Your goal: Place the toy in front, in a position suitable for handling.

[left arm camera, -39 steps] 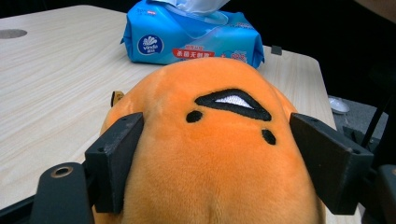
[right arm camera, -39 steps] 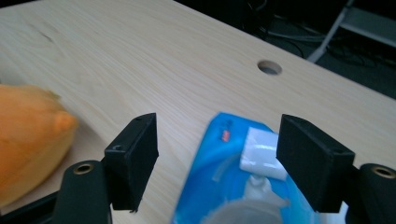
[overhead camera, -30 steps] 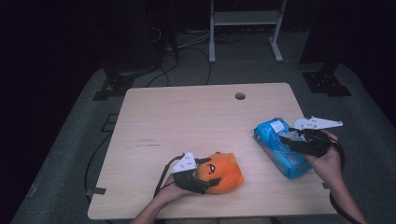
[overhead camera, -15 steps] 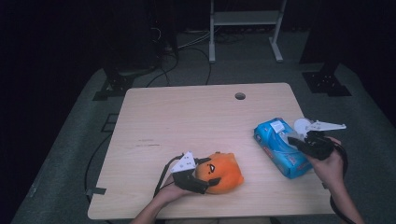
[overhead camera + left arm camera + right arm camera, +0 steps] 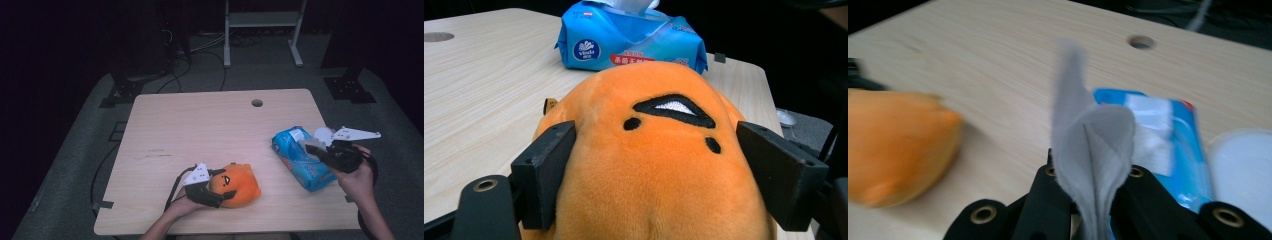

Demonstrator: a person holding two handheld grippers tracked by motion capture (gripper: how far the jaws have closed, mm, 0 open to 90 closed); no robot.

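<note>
wooden table [image 5: 200, 130], metal stand [image 5: 262, 20], floor cables [image 5: 200, 50]

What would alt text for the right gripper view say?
The right gripper is shut on a grey-white wipe above a blue wipes pack, on a wooden table. A blurred orange plush toy lies at left.

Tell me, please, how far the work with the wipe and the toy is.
Done: the right gripper is shut on a wipe and its jaws have just been closing; the pack lies open on the table. In hand: the wipe stands partly out of the pack, and the left gripper clamps the orange toy. Left: probably pulling the wipe free; it has not touched the toy.
</note>
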